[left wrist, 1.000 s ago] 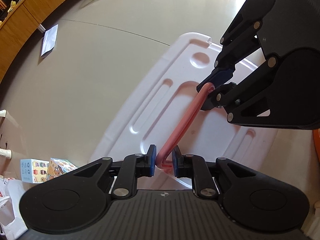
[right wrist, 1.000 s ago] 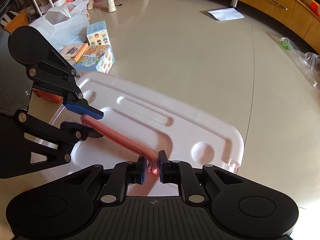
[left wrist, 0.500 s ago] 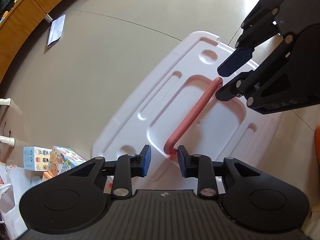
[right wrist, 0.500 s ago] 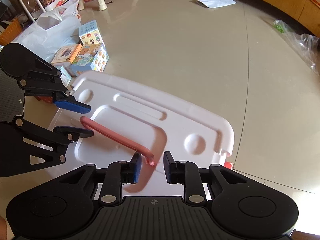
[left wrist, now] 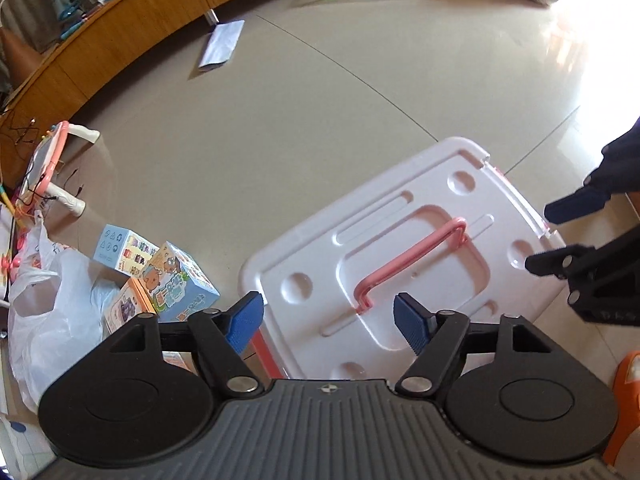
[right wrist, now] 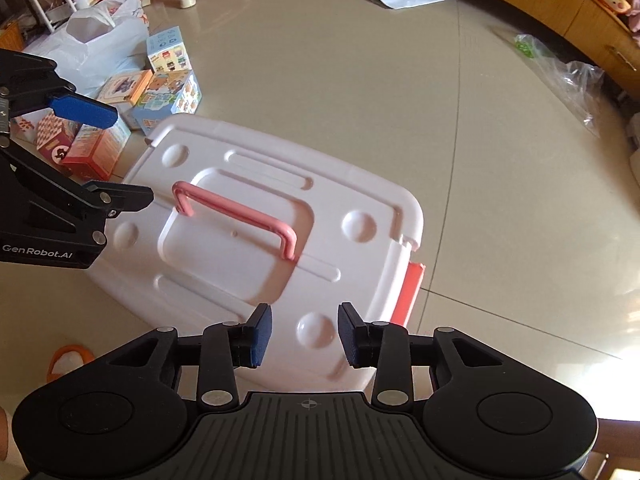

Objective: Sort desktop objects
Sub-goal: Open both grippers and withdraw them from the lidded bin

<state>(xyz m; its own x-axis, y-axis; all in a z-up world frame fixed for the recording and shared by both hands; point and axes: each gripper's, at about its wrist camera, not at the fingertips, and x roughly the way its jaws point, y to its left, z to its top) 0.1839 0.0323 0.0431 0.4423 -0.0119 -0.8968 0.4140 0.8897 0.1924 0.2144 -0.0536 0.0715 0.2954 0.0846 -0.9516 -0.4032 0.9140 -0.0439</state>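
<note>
We record one white storage box point(right wrist: 360, 216), standing on the beige tiled floor point(right wrist: 360, 80) at the centre of the right wrist view and at lower right of centre in the left wrist view. Its lid is moulded white plastic with round dimples near the corners, long slot-shaped recesses along the sides and a rectangular sunken panel in the middle. A pink handle point(right wrist: 236, 212) stands upright across that panel. A salmon-red latch point(right wrist: 408, 292) shows on the box's right edge.

Left tongs point(left wrist: 328, 320): jaws spread wide, holding nothing, above the lid's near edge. Right tongs point(right wrist: 305, 334): jaws likewise apart, empty, above the lid's near corner.

Also present: small printed cartons point(right wrist: 168, 84) and a white plastic bag point(right wrist: 100, 36) at upper left of the right wrist view.
</note>
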